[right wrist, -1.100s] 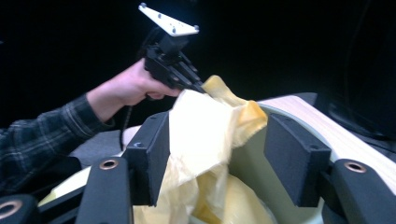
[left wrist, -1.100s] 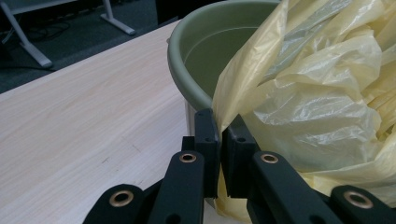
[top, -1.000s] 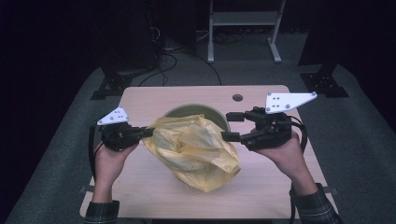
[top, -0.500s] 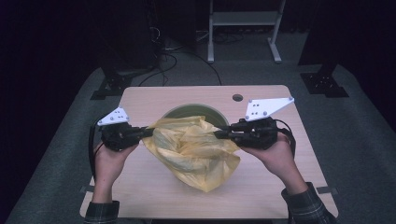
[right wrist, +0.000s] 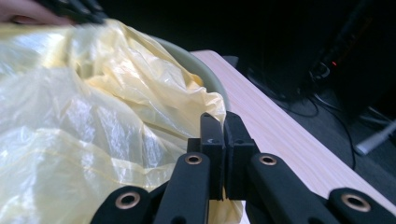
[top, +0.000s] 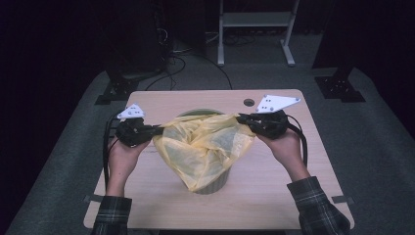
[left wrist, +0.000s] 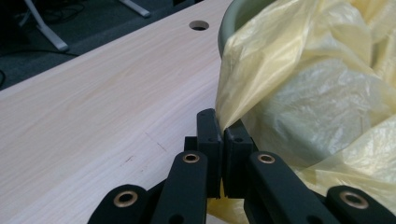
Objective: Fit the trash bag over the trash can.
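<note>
A thin yellow plastic bag (top: 203,147) is stretched over a grey-green bin (top: 215,183) standing mid-table. My left gripper (top: 157,129) is shut on the bag's left edge; in the left gripper view its jaws pinch the yellow film (left wrist: 261,88) beside the bin's rim (left wrist: 226,23). On the opposite side my right gripper (top: 241,119) is shut on the bag's right edge, with the film (right wrist: 93,126) spreading away from its closed jaws and the bin rim (right wrist: 201,70) behind. The bag's mouth is pulled wide between both grippers, and its front hangs down the bin's outside.
The light wooden table (top: 161,196) has a round cable hole (top: 249,103) at the back right. Behind the table stand a white metal frame (top: 254,29), black stand feet (top: 115,90) and floor cables (top: 176,54). Tape tabs mark the table's front corners.
My right gripper has swung out to the right and slightly back, drawing the bag's mouth wider over the bin. The left gripper has barely moved.
</note>
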Motion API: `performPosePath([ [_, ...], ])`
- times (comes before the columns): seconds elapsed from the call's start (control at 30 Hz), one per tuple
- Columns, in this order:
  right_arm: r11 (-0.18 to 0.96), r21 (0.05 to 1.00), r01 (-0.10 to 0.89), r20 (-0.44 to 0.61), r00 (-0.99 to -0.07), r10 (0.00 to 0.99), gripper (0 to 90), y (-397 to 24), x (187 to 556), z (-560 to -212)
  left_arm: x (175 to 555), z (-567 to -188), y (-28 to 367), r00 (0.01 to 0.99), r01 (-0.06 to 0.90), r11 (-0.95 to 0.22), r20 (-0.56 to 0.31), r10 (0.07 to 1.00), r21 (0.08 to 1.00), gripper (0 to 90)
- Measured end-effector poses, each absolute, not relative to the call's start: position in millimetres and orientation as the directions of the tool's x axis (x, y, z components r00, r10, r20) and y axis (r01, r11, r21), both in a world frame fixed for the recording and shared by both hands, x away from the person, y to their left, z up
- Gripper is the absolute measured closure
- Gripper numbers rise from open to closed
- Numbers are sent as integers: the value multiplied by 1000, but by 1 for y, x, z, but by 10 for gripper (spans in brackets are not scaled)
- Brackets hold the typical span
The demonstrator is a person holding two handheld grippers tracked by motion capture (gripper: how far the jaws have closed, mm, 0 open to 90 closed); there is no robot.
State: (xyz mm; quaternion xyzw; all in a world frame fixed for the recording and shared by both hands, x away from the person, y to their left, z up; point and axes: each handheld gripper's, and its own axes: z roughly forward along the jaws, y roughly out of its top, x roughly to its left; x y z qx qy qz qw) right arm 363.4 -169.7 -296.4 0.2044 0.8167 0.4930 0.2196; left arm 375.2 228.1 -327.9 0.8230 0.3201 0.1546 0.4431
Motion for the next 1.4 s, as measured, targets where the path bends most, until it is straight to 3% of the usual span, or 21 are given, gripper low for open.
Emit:
performPosePath([
  [0.3, 389, 906, 166, -131, -765, 631, 884, -172, 389, -330, 392, -341, 223, 718, 436, -399, -45, 694, 807, 894],
  [0.67, 427, 867, 258, -93, -758, 645, 884, -160, 409, -356, 405, -363, 223, 689, 529, -410, -95, 718, 743, 899],
  [0.73, 447, 851, 276, -97, -753, 650, 886, -159, 411, -360, 405, -368, 220, 675, 549, -465, -40, 737, 695, 900],
  [0.83, 467, 831, 303, -93, -752, 653, 885, -164, 411, -372, 403, -377, 225, 683, 555, -440, -84, 726, 706, 899],
  [0.87, 443, 841, 312, -66, -753, 655, 857, -169, 412, -374, 401, -376, 227, 688, 546, -432, -90, 720, 717, 898],
  [0.9, 403, 855, 325, -29, -746, 665, 770, -175, 411, -373, 400, -376, 228, 691, 541, -426, -96, 716, 725, 898],
  [1.03, 343, 882, 324, 11, -741, 672, 648, -191, 408, -360, 398, -373, 230, 707, 524, -422, -101, 700, 740, 897],
  [1.27, 263, 919, 293, 43, -739, 672, 516, -227, 389, -323, 393, -370, 238, 714, 508, -403, -110, 692, 761, 897],
  [1.4, 262, 932, 251, 48, -802, 595, 446, -231, 370, -304, 392, -369, 241, 717, 507, -392, -123, 687, 767, 896],
])
